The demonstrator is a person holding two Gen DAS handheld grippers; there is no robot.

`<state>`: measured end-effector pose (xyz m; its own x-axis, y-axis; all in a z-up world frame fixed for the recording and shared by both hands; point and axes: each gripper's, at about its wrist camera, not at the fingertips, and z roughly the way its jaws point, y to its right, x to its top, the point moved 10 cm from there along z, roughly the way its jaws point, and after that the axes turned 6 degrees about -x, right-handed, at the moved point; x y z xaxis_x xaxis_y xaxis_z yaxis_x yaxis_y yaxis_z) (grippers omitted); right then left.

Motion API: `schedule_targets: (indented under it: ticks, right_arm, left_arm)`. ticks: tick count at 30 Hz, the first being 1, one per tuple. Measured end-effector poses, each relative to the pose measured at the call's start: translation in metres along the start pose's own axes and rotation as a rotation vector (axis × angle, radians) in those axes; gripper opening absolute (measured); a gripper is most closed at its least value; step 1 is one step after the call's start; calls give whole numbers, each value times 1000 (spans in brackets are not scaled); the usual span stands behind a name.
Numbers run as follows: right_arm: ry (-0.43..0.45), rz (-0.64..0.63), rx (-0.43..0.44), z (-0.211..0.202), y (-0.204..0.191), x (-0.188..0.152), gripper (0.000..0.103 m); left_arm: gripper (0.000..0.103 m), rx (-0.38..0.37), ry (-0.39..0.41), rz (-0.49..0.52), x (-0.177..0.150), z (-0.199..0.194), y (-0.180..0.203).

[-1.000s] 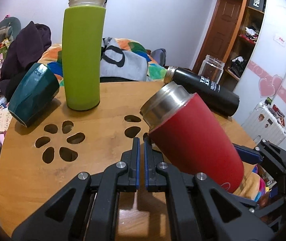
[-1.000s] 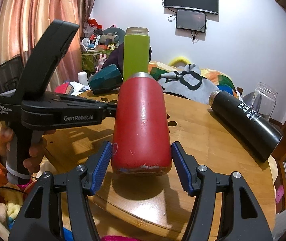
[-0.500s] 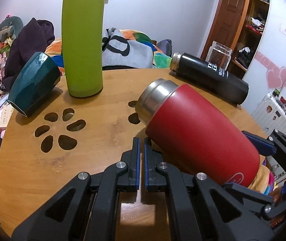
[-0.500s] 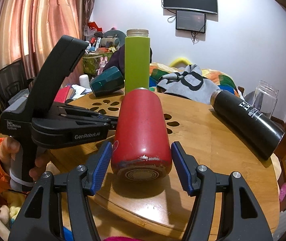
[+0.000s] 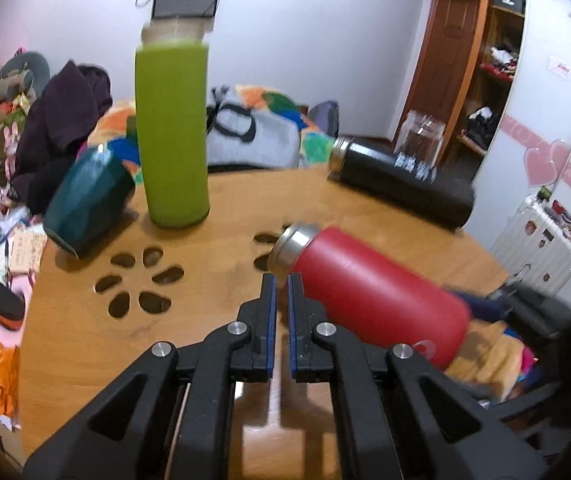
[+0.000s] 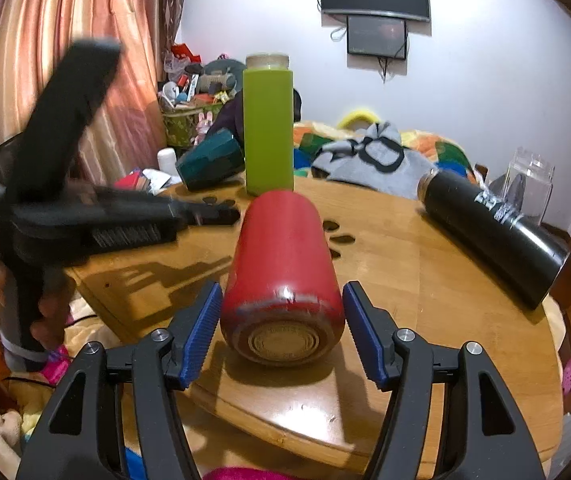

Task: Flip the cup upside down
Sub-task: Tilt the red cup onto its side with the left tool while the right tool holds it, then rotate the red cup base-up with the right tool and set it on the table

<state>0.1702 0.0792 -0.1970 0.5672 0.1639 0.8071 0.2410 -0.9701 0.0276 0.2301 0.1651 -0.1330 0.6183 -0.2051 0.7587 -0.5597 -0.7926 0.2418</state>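
A red insulated cup with a steel rim lies on its side on the round wooden table, base toward the right wrist camera. My right gripper is open, its blue pads on either side of the cup's base with small gaps. In the left wrist view the cup lies to the right, steel mouth pointing left and away. My left gripper is shut and empty, just left of the cup; it shows blurred in the right wrist view.
A tall green bottle stands upright at the back. A dark teal cup lies tilted at the table's left edge. A black flask lies at the back right, a glass jar behind it. Flower-shaped holes pierce the tabletop.
The red cup has tipped from leaning upright down onto its side. My left gripper has pulled back away from it. My right gripper stays around the cup's base.
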Motion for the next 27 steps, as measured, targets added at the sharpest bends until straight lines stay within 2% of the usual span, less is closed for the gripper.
schedule_targets:
  ticks: [3,5,10,17,27]
  right_arm:
    - [-43,20,2,9,3,-12,59]
    - [-32,23,-10,7,6,-11,58]
    - [37,-3,-63,-7,10,-2,58]
    - [142,-19,-84,-26,10,24,57]
    - [191,-36,-83,-27,3,54,57]
  left_arm:
    - [3,-27,20,40,7,-6,16]
    - [5,-38,17,57,8,-4,24]
    - [7,-39,14,73,7,3,31]
    - [7,-52,39,78,15,-5,35]
    - [7,-65,87,71,35,-16,35]
